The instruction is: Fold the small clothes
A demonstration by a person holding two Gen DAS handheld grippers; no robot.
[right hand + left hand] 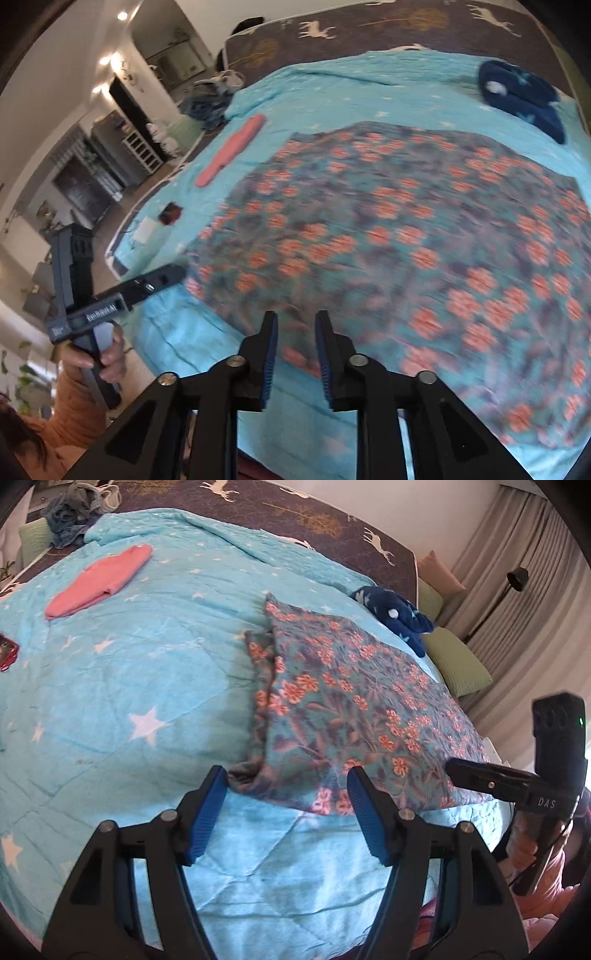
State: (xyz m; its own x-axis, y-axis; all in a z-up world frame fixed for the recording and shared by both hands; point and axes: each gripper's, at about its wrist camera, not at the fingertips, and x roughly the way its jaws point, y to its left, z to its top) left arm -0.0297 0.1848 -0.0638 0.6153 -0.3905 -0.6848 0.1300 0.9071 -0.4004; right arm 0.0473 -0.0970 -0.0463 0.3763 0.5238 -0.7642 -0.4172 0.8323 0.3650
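While the pink garment (99,581) is already lying folded far on the blue blanket (129,672), we are hovering the released left gripper (286,814) and the half-opened, empty right gripper (295,354) near the floral garment (354,709), still spread flat, not finished.

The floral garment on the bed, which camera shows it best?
The left wrist view. There the floral garment is sharp, its whole outline visible on the blue star blanket, with a folded layer along its left edge. The right wrist view shows it larger but motion-blurred, so edges and folds are hard to read.
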